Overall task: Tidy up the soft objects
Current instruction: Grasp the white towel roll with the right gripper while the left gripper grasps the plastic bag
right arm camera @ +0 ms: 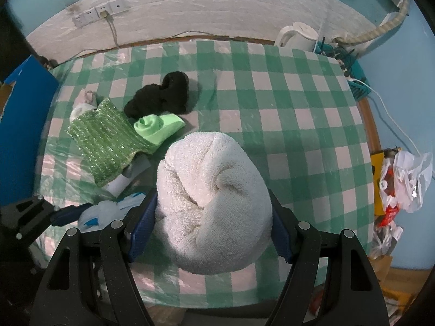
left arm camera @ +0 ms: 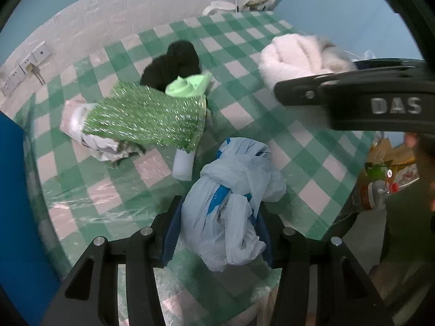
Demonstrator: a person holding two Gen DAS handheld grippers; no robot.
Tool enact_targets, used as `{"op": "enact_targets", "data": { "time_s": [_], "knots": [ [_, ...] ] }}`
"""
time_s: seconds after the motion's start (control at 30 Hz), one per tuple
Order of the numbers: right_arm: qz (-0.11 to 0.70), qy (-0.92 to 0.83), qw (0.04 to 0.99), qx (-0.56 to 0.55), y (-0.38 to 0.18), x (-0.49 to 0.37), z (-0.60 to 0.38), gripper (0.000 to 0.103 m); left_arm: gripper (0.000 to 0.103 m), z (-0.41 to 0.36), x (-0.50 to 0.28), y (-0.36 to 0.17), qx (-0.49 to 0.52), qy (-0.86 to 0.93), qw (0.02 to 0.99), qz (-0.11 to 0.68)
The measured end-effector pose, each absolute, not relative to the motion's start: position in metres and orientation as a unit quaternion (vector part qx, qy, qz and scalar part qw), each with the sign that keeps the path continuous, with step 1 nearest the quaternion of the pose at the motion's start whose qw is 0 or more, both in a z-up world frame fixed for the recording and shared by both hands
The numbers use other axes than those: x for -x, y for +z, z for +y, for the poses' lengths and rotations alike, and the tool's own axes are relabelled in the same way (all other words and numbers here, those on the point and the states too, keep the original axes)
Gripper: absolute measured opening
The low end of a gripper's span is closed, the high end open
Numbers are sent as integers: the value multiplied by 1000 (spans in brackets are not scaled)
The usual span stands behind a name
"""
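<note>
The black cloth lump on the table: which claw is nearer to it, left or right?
Neither clearly; both are well short of the black cloth lump. The left claw grips a blue-white plastic bag; the right claw grips the rolled white towel.

Both wrist views look steeply down, sharing the checkered table [left arm camera: 272,125].

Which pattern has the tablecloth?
The tablecloth has green and white checks; the right wrist view shows it best.
</note>
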State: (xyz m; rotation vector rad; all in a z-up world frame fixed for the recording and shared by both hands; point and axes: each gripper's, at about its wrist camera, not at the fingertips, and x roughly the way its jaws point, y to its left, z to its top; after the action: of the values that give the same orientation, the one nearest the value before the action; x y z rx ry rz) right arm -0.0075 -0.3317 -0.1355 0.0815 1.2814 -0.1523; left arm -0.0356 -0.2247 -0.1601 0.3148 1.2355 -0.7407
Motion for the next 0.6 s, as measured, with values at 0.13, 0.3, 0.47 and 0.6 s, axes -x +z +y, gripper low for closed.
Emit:
{"op": "enact_targets", "data": {
  "time_s": [0.13, 0.3, 0.47, 0.6],
  "knots": [
    [593, -68, 801, -39, -132, 4, -327, 74, 51, -219, 32, -151, -139, -329, 753, 552],
    [584, -54, 809, -37, -121, -3, -313, 74, 51, -201, 26, -134, -139, -301, 772, 542],
    [574, -35, 818, -33, -108, -7, -294, 74, 51, -174, 13, -120, -130, -261, 788, 542],
    [565, -19, 825, -29, -97, -11, -278, 74, 51, -151, 9, -107, -123, -233, 804, 533]
  ]
}}
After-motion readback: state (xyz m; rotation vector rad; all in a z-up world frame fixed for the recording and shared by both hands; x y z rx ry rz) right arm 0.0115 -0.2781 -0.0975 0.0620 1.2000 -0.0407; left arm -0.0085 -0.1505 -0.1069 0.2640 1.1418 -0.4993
